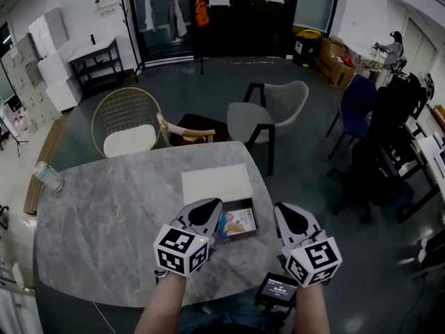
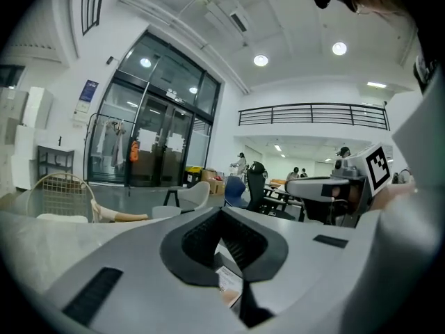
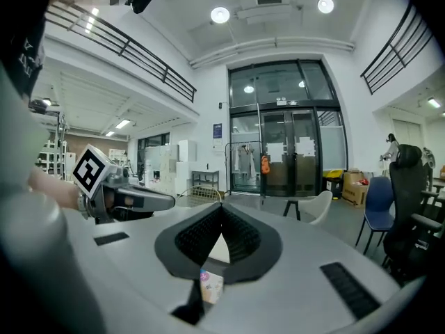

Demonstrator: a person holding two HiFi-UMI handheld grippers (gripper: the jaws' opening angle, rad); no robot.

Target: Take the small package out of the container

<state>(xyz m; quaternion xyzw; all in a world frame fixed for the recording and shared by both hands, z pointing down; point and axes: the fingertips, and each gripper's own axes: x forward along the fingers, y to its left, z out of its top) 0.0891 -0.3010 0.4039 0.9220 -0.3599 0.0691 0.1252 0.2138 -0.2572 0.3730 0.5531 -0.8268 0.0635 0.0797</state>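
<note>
Left gripper (image 1: 208, 205) and right gripper (image 1: 284, 208): jaws together, empty; left unopened, they probably shove the colourful flat small package (image 1: 237, 223) around the near dark shallow box container (image 1: 255, 220).

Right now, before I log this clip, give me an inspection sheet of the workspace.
Surface: grey marble table.
Job's things: open container near the front edge, its white lid lying behind it; small colourful package inside.
Clutter: clear bottle-like item at the left edge; dark device by the front edge.
Grippers: left gripper and right gripper both shut, empty, flanking the container.
Cables: thin pale line below the table, possibly a cable.
Surroundings: chairs, clothes rack, desks.
</note>
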